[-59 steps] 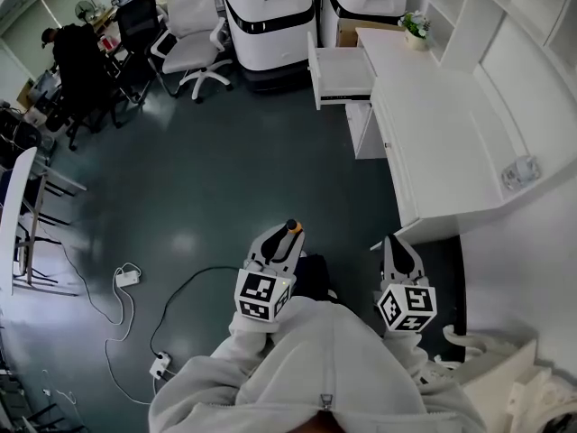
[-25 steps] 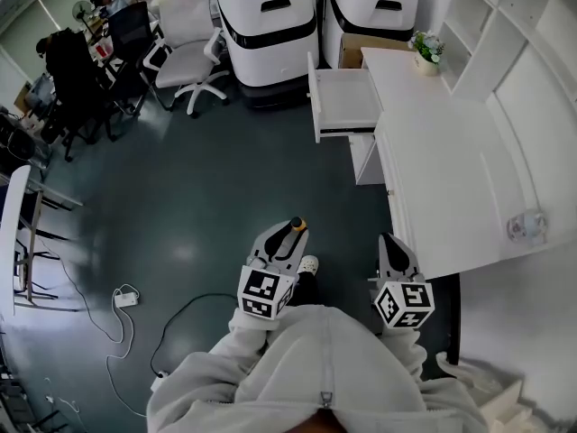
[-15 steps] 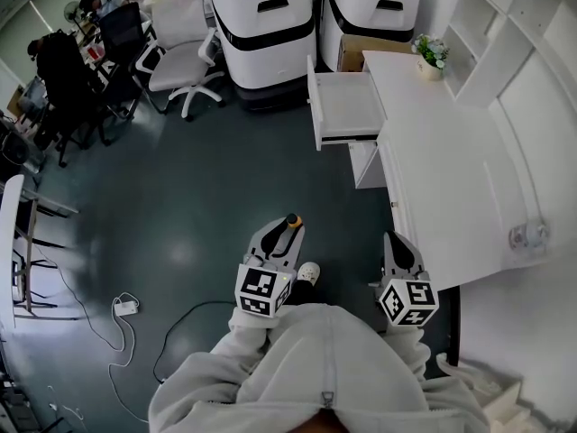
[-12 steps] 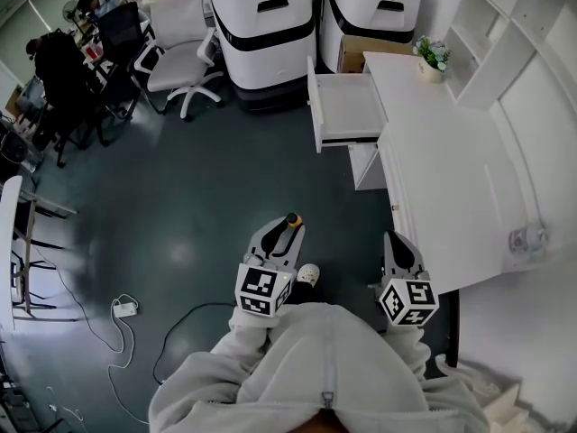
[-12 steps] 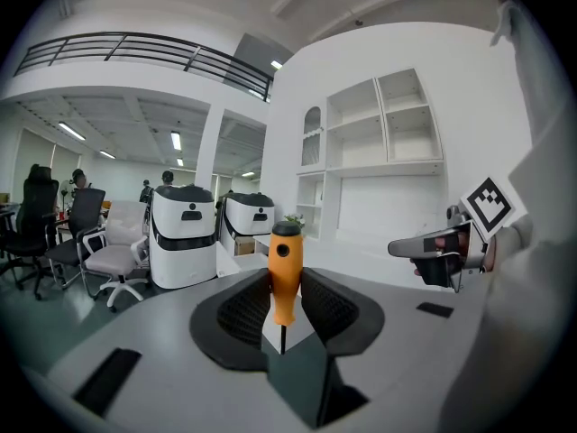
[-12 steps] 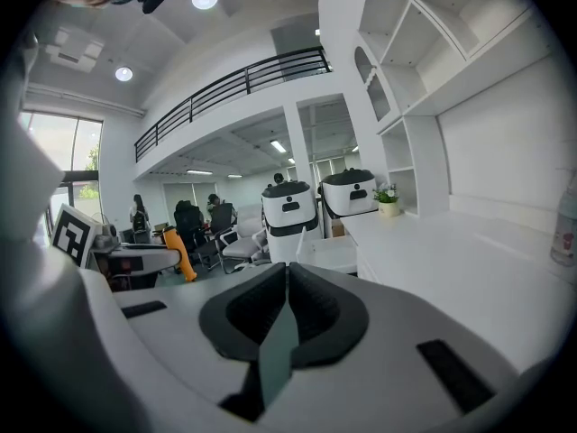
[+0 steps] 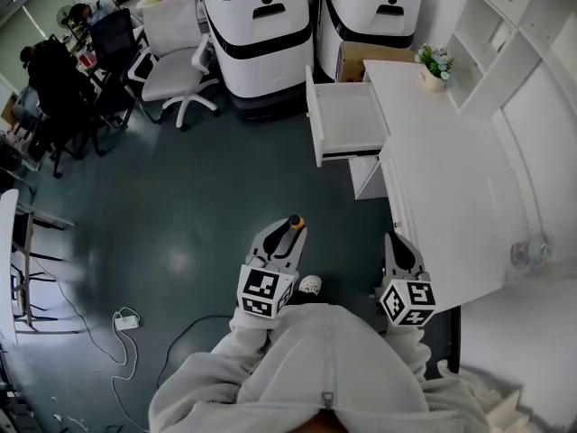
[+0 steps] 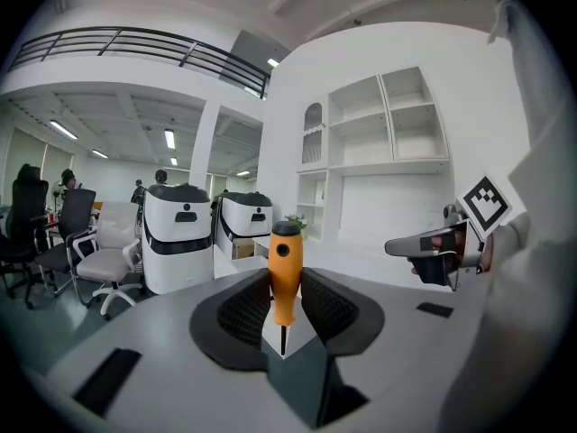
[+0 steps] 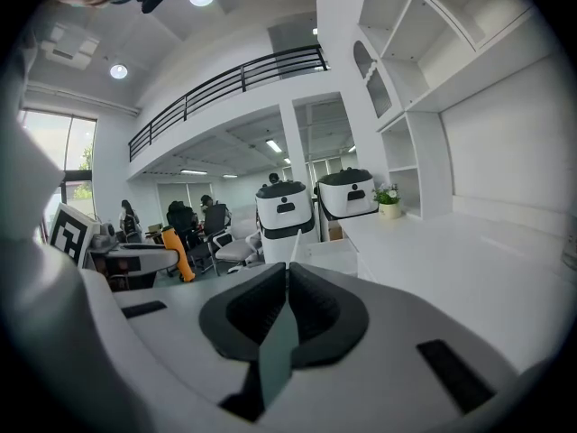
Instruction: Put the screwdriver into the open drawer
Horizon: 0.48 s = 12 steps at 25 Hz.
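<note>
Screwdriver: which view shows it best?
Left gripper view: the screwdriver stands centred and close, orange handle up, clamped between the fingers. Head view shows only its handle top, from above. Right gripper view shows it small, off to the left.

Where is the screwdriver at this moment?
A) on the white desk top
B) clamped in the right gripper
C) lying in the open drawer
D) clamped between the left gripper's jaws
D: the left gripper view shows the orange-handled screwdriver standing upright, clamped by the left gripper, with the open drawer some way ahead.
</note>
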Each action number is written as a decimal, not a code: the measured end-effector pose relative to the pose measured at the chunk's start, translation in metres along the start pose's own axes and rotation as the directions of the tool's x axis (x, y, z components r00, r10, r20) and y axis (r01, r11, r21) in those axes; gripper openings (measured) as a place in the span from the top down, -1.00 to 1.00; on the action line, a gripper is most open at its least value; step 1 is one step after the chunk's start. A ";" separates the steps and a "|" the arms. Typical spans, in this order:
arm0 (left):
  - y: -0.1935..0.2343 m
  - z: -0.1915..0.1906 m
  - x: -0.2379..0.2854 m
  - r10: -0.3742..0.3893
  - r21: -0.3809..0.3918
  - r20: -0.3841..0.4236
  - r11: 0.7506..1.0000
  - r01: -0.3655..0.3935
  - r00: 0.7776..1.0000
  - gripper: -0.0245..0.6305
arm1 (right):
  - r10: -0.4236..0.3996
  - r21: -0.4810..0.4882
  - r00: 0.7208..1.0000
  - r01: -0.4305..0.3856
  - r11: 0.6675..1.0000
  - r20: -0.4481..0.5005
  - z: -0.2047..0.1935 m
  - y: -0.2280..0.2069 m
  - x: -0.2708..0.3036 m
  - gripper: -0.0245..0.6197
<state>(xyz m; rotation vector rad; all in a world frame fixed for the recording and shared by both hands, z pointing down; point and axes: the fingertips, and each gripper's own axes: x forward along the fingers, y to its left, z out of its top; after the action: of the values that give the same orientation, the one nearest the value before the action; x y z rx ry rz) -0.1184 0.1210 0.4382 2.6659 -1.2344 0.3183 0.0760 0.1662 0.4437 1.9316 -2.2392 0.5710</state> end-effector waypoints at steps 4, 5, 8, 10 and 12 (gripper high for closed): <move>0.012 0.004 0.016 -0.016 0.017 0.002 1.000 0.015 1.000 0.57 | -0.012 0.006 1.000 0.012 1.000 0.011 0.006 -0.002 0.020 0.81; 0.014 0.005 0.019 -0.020 0.020 0.003 1.000 0.020 1.000 0.57 | -0.014 0.007 1.000 0.014 1.000 0.013 0.006 -0.002 0.024 0.81; 0.021 0.005 0.026 -0.030 0.025 0.001 0.999 0.030 1.000 0.57 | -0.016 0.011 1.000 0.016 1.000 0.016 0.006 0.001 0.035 0.81; 0.025 0.004 0.028 -0.032 0.024 -0.002 0.999 0.032 0.999 0.57 | -0.011 0.010 1.000 0.011 1.000 0.015 0.007 0.004 0.040 0.81; 0.027 0.004 0.029 -0.035 0.022 -0.004 0.999 0.035 0.999 0.57 | -0.008 0.007 1.000 0.008 1.000 0.014 0.007 0.007 0.042 0.81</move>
<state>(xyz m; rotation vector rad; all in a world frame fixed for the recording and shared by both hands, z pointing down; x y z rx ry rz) -0.1208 0.0821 0.4445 2.7012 -1.1887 0.3337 0.0629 0.1254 0.4499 1.9530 -2.2403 0.5669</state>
